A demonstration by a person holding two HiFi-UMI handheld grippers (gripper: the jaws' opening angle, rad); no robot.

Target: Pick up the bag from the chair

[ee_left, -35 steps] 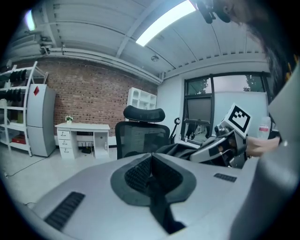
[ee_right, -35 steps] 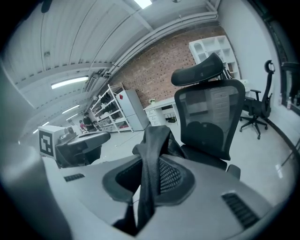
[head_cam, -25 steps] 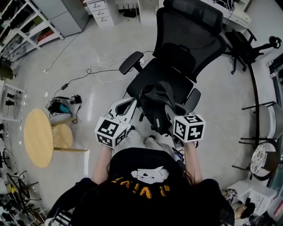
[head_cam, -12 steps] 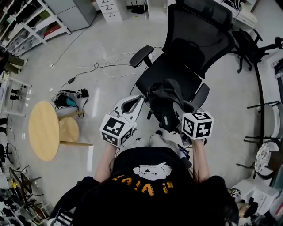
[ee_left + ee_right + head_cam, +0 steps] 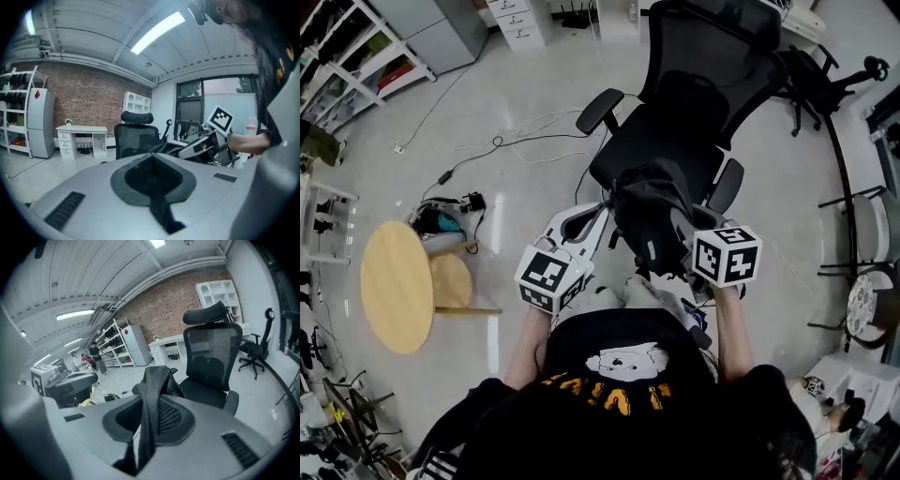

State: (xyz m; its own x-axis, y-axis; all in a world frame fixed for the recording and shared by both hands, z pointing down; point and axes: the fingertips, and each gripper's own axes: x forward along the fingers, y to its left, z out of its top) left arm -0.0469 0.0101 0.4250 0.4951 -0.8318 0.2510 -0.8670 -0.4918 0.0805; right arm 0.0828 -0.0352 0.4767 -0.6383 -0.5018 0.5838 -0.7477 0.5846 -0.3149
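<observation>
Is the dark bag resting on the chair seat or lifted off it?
Lifted off, it seems: the bag hangs by its strap from the right gripper, in front of the chair.

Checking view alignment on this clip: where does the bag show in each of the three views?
Head view: bag centre, just in front of the chair.
Left gripper view: bag right of centre, just past the jaws.
Right gripper view: bag centre, its strap between the shut jaws.
Shared landmark: the black chair behind the bag.
</observation>
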